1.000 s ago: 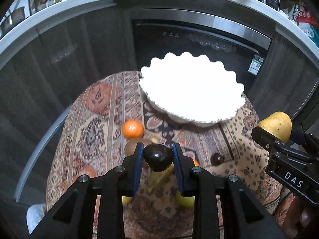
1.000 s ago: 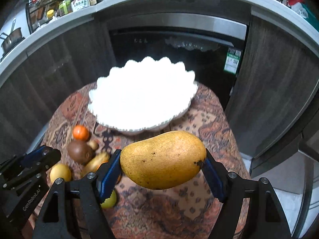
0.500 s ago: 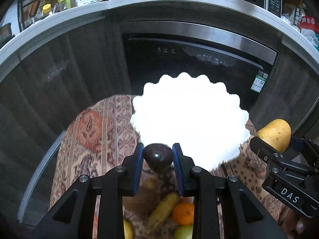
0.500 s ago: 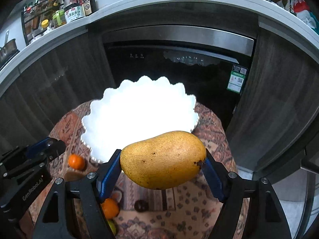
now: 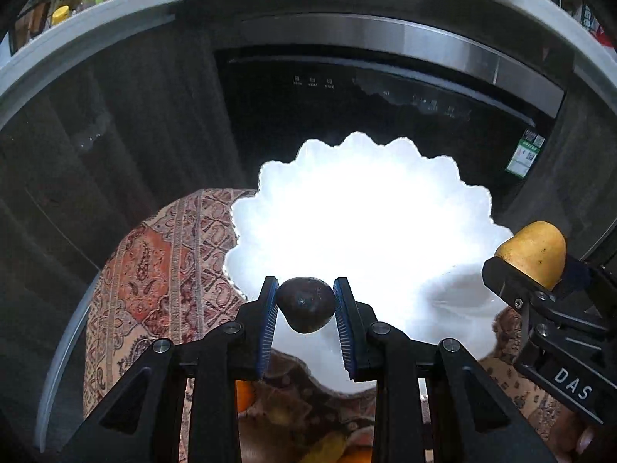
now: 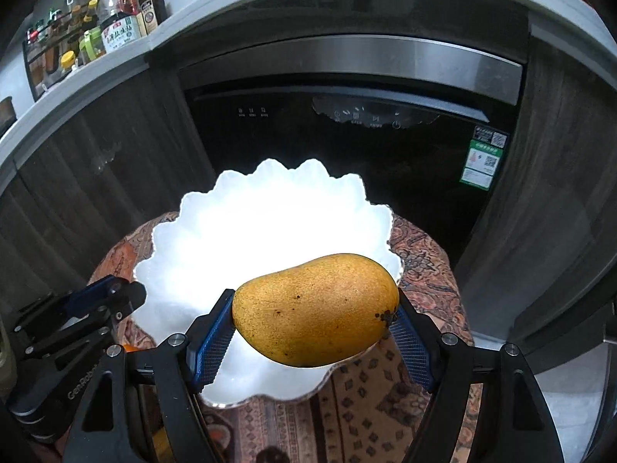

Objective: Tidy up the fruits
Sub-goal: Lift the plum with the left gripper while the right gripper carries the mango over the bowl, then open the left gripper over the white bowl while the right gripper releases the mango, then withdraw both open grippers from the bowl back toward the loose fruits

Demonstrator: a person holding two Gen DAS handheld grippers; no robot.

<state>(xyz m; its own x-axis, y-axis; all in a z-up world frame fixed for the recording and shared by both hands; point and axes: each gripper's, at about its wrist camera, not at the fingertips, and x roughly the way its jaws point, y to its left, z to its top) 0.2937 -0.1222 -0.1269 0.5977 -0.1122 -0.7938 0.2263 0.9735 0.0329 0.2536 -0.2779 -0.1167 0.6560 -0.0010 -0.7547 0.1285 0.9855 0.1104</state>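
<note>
Your left gripper is closed narrowly on a small dark fruit, pinched between its blue pads at the fingertips. It hangs over the near rim of the white scalloped bowl; whether the fruit touches the bowl cannot be told.

Your right gripper is spread much wider and clamps a yellow mango lengthwise, one pad at each end. The mango hangs over the bowl's near right part, clear of the surface.

The bowl sits on a round table with a patterned cloth, toward its far edge. By the near edge, below your left gripper, lie an orange fruit and other fruits too blurred to name.
</note>
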